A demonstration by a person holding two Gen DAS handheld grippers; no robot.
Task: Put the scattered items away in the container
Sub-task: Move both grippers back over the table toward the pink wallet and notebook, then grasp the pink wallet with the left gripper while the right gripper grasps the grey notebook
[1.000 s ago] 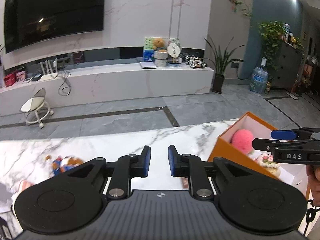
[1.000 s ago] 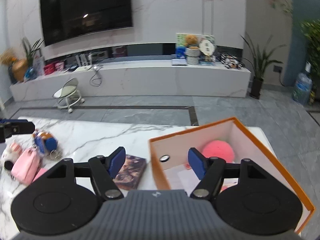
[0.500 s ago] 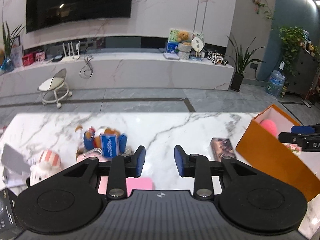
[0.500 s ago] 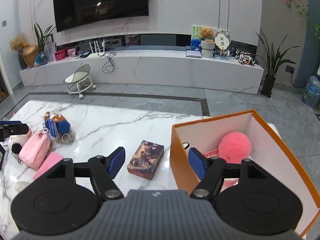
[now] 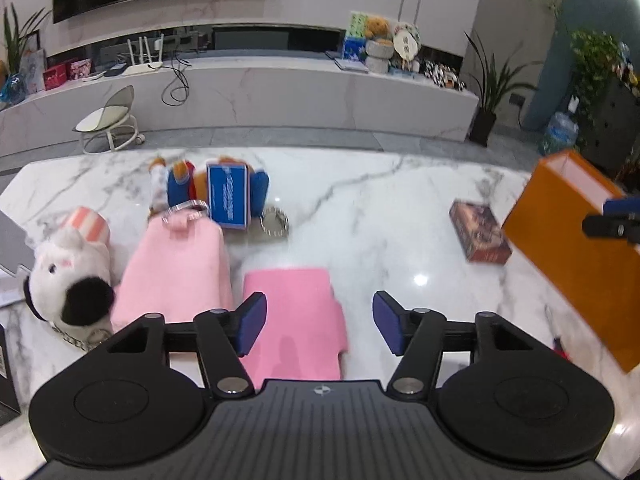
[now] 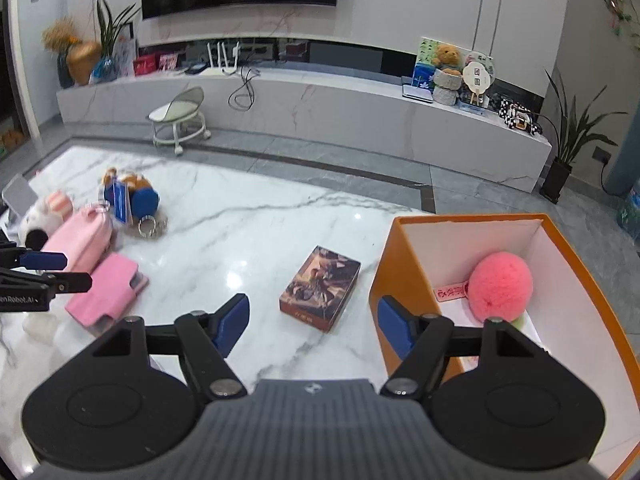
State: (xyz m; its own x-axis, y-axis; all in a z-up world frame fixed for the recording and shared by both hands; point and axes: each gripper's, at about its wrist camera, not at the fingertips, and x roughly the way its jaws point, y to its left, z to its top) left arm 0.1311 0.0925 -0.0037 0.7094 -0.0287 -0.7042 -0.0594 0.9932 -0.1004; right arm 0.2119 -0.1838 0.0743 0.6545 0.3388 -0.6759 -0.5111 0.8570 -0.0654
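My left gripper (image 5: 319, 326) is open and empty, hovering over a flat pink case (image 5: 294, 316) on the marble table (image 5: 380, 208). Beside it lie a pink pouch (image 5: 176, 268), a white plush (image 5: 70, 268) and a bear toy with a blue tag (image 5: 224, 192). My right gripper (image 6: 313, 326) is open and empty above the table, between a brown picture box (image 6: 320, 286) and the orange container (image 6: 592, 292). The container holds a pink pompom (image 6: 500, 286) and a card. The left gripper also shows in the right wrist view (image 6: 52, 270).
A black box edge (image 5: 6, 376) lies at the table's left. A grey stand (image 6: 18, 194) stands at the far left. Beyond the table are a floor gap, a white stool (image 6: 178, 114) and a long TV bench (image 6: 320, 100).
My left gripper swung left from the container to the pink items and opened wide. My right gripper drew back and left from over the container, staying open.
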